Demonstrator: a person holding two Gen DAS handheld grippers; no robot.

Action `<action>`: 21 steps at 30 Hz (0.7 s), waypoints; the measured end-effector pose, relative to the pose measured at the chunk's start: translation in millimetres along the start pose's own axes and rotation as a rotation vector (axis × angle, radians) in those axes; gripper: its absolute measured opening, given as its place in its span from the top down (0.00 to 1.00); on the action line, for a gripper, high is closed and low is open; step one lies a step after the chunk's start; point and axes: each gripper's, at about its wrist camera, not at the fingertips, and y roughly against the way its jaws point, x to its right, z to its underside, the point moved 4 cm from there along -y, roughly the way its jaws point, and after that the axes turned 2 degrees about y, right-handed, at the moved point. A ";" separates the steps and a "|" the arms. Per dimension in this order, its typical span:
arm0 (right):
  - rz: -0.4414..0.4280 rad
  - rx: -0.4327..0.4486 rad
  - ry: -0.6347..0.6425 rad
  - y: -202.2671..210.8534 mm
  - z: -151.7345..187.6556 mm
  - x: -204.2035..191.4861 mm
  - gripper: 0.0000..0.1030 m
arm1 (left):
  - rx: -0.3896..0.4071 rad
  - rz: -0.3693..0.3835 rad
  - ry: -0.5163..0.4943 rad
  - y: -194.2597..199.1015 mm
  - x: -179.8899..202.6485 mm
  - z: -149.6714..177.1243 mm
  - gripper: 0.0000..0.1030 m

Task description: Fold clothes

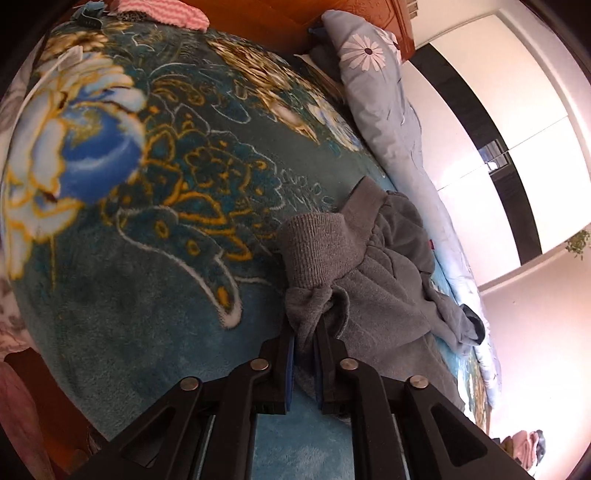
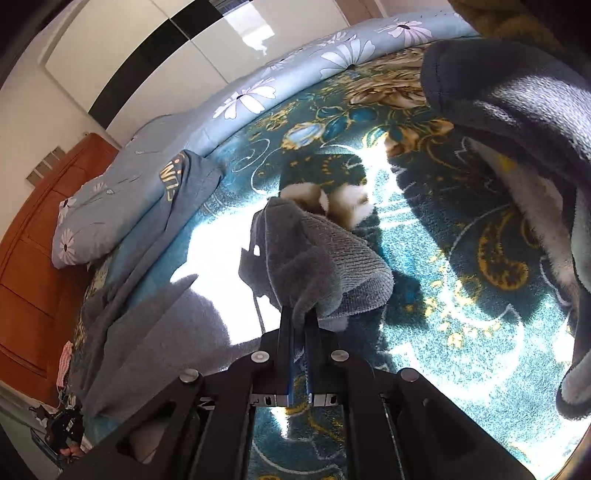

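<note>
A grey fleece garment with ribbed cuffs lies on a teal floral blanket on a bed. My left gripper is shut on the fabric just below one ribbed cuff, and the rest of the garment trails off to the right. In the right wrist view my right gripper is shut on another ribbed cuff of the grey garment, whose body hangs to the left over the blanket.
A light blue daisy-print quilt runs along the bed's far side by white wardrobe doors. A wooden headboard stands at one end. A pink striped cloth lies at the blanket's far edge. A dark plush item hangs close at right.
</note>
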 end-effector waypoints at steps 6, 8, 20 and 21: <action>0.117 -0.008 0.209 35.5 -2.7 -21.2 0.62 | -0.018 -0.001 -0.128 34.8 6.2 -6.6 0.84; 0.176 0.008 0.324 53.4 -3.7 -36.1 0.57 | 0.002 -0.071 -0.203 44.1 14.5 -16.9 0.80; -0.104 0.018 0.330 -81.4 -139.4 -170.1 0.44 | -0.137 -0.160 -0.311 -123.8 101.5 -137.9 0.61; -0.122 0.011 0.330 -99.6 -149.0 -183.4 0.44 | -0.147 -0.168 -0.301 -137.9 102.7 -143.1 0.61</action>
